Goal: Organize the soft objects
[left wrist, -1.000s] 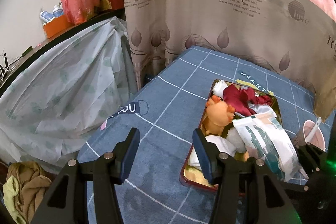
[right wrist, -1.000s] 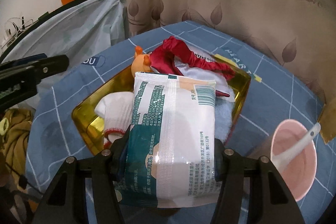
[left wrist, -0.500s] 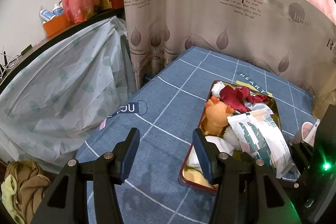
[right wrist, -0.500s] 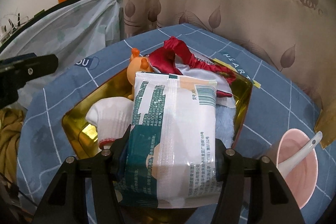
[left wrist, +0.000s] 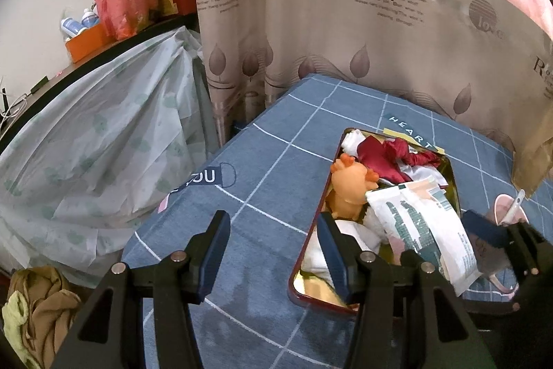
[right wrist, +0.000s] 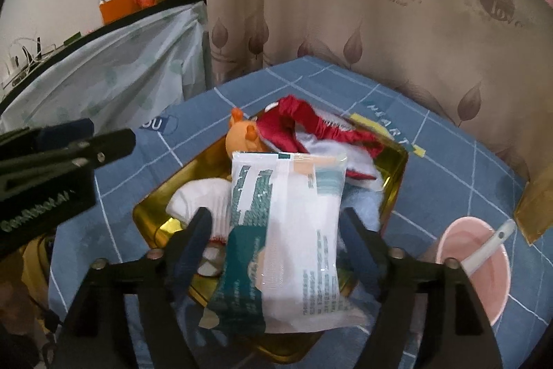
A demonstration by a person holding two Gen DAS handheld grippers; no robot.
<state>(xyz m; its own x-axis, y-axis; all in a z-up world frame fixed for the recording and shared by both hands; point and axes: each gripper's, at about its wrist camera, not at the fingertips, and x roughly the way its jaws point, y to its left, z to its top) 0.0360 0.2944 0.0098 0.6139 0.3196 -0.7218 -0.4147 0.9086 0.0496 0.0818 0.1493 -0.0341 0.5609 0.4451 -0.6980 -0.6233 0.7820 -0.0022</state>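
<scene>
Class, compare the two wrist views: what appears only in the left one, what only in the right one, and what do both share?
Only the left wrist view shows the crumpled cloth on the floor and the left gripper, open over the tablecloth.

Only the right wrist view shows the bowl whole.

Both share the tray, packet, orange toy, red cloth, spoon and curtain. The right gripper has just been opening; the packet lies between its jaws.

Bare blue checked tablecloth (left wrist: 262, 196) ahead of left jaws: free passage. Heaped gold rectangular tray (right wrist: 397, 168) fills space ahead of right jaws; pink bowl with white spoon (right wrist: 484, 268) blocks right.
</scene>
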